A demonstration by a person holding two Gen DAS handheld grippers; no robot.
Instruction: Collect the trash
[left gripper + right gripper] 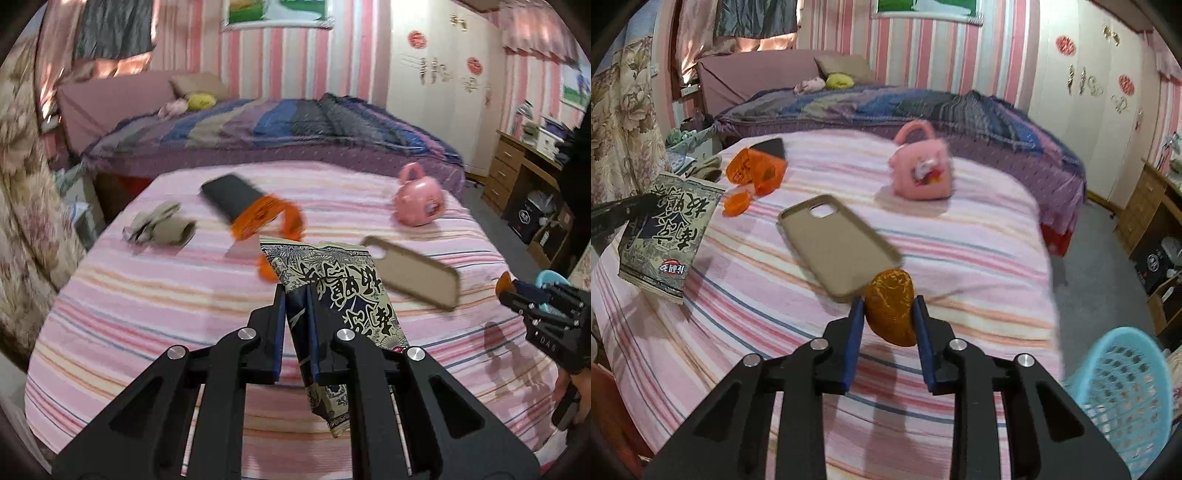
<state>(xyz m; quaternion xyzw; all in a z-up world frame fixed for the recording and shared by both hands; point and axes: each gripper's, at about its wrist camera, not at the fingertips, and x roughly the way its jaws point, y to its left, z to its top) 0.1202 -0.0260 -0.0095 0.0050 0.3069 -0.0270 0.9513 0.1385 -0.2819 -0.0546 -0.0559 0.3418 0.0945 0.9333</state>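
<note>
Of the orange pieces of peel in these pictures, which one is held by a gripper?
The dark orange peel between the fingers of the right gripper. The other orange peel pieces lie untouched on the striped bed.

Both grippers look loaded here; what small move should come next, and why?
Probably swing the right gripper, shut on the orange peel, over the blue basket at its lower right and release; the left gripper holds the snack wrapper.
</note>
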